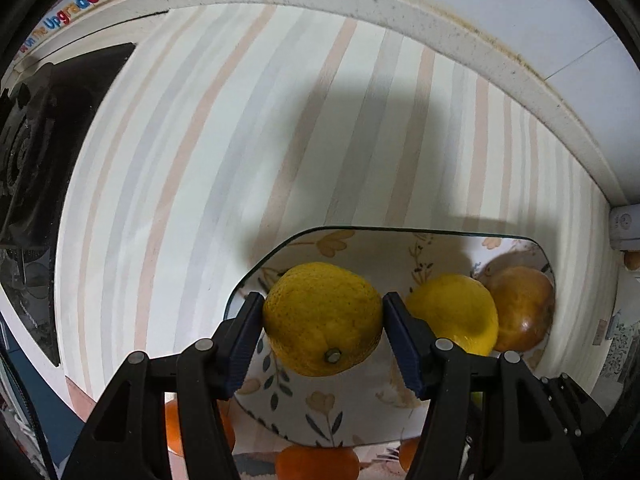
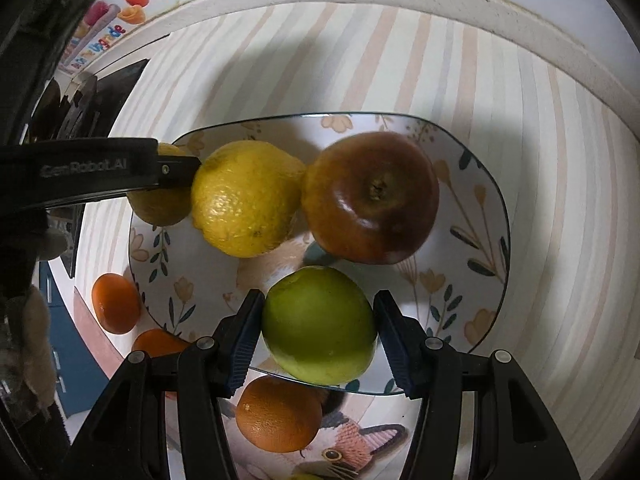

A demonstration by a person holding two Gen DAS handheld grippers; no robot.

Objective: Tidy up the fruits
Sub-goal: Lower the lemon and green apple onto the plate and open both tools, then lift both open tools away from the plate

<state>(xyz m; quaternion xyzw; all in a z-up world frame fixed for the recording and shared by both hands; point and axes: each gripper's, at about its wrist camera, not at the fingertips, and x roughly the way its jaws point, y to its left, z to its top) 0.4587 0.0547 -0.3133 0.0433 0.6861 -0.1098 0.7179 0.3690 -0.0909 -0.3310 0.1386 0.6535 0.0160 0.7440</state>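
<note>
L gripper (image 1: 323, 312): pads clamped on a yellow lemon (image 1: 322, 318), one pad each side, fruit fills the gap. Stem nub faces the cam and low, so its long axis runs roughly along the fingers, not across them. Lemon hangs over the near-left part of the plate (image 1: 352, 412), looks clear of the plate floor, can't be sure.

R gripper (image 2: 318, 330): pads closed on a green fruit (image 2: 320, 326) (apple or lime, can't tell), gripped across its width. It sits over the plate's near rim (image 2: 360, 392). Roundish, no clear long axis or stem from here.

Further in on the plate: second lemon (image 2: 246, 198) and a reddish-brown apple (image 2: 370, 196), touching each other; apple's stem dimple points up at the cam. In the R view the L gripper's body comes in from the left, with its lemon just beside the second lemon.

Off the plate on the striped mat (image 1: 280, 120): oranges near the near-left rim, one (image 2: 278, 414) just below the rim, another (image 2: 116, 302) off to the left.

Key relation, my read: both held fruits already sit above the plate, so next is prob straight down and release. R has free floor below it and nearer; L's drop spot is tight vs the second lemon, could roll into it.
</note>
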